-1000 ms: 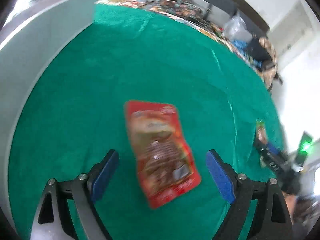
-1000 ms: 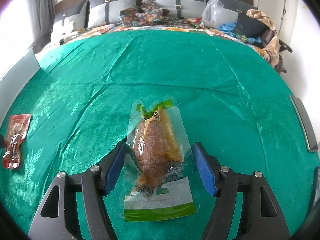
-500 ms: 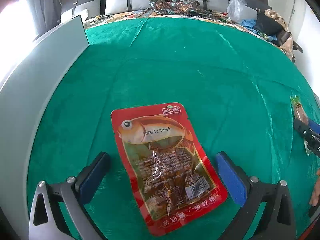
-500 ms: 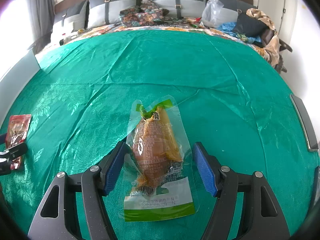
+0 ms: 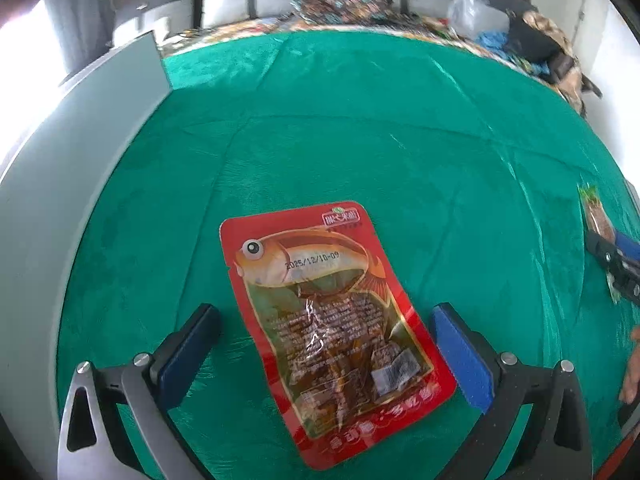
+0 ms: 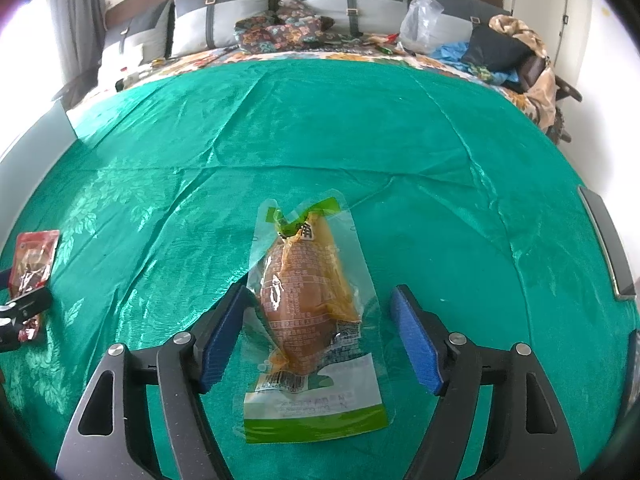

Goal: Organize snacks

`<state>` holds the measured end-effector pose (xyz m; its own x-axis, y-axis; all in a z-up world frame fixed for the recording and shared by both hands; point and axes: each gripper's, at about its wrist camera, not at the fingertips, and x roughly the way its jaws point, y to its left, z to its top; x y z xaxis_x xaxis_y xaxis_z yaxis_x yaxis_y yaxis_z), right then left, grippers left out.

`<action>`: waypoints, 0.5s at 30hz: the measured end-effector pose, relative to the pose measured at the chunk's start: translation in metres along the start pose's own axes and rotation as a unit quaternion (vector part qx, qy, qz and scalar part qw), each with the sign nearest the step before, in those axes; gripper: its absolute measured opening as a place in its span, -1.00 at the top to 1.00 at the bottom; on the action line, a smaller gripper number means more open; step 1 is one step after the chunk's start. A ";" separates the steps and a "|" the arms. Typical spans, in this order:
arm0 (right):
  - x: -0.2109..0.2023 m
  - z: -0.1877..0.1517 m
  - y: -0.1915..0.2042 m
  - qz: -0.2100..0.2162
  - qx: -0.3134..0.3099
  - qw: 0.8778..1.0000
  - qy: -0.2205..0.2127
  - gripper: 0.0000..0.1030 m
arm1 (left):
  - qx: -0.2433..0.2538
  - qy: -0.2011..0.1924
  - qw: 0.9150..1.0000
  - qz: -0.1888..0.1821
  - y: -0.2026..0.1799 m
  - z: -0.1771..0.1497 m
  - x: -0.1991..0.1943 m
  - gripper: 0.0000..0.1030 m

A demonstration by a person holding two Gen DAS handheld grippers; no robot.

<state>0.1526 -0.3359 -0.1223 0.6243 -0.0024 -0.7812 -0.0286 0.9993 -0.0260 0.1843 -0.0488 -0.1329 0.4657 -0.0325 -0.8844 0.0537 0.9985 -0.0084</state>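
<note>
Green cloth [image 6: 360,128] over bed, red fish pkt [image 5: 332,328], clear/green snack pkt [image 6: 310,312] lying flat

Your left gripper [image 5: 326,344] gapes at full width, angled steeply down, while your right gripper [image 6: 318,338] has just been opening.

- The red fish-snack packet [image 5: 332,328] carries a printed date, "2025/12/10-09", stamped across the cartoon fish's body.
- At the packet's one o'clock corner sits a small brand badge; its characters are too blurred to read.
- The clear packet with green trim [image 6: 310,316] bears small print and a barcode, none legible.
</note>
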 end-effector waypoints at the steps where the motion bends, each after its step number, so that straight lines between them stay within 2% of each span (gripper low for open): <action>1: 0.000 0.000 -0.001 0.000 0.004 1.000 0.001 -0.57 | 0.010 0.010 1.000 -0.005 0.002 0.002 0.001 -1.00; 5: 0.003 0.003 -0.002 0.019 -0.011 1.000 0.017 -0.71 | 0.038 0.048 0.998 -0.019 0.017 0.007 0.002 -1.00; 8: 0.003 0.012 -0.008 0.047 -0.026 0.997 0.064 -0.71 | 0.041 0.054 0.998 -0.021 0.025 0.008 0.002 -1.00; 10: 0.004 0.020 -0.015 0.061 -0.013 0.992 0.106 -0.68 | 0.038 0.052 0.998 -0.017 0.024 0.008 0.002 -1.00; 12: 0.008 0.029 -0.016 0.059 -0.001 0.989 0.139 -0.68 | 0.033 0.051 0.998 -0.016 0.020 0.008 0.002 -0.97; 13: 0.010 0.032 -0.014 0.054 -0.002 0.987 0.150 -0.68 | 0.036 0.046 0.998 -0.020 0.018 0.007 0.001 -0.77; 14: 0.013 0.035 -0.011 0.047 -0.008 0.987 0.154 -0.69 | 0.053 0.028 0.998 -0.029 0.013 0.007 -0.006 -0.30; 15: 0.016 0.038 -0.006 0.039 -0.018 0.987 0.155 -0.68 | 0.065 0.022 0.997 -0.027 0.009 0.008 -0.009 -0.28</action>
<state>0.1920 -0.3404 -0.1109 0.3508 0.0576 -0.9347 -0.0982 0.9949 0.0245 0.1879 -0.0403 -0.1209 0.4202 -0.0809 -0.9038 0.1932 0.9812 0.0020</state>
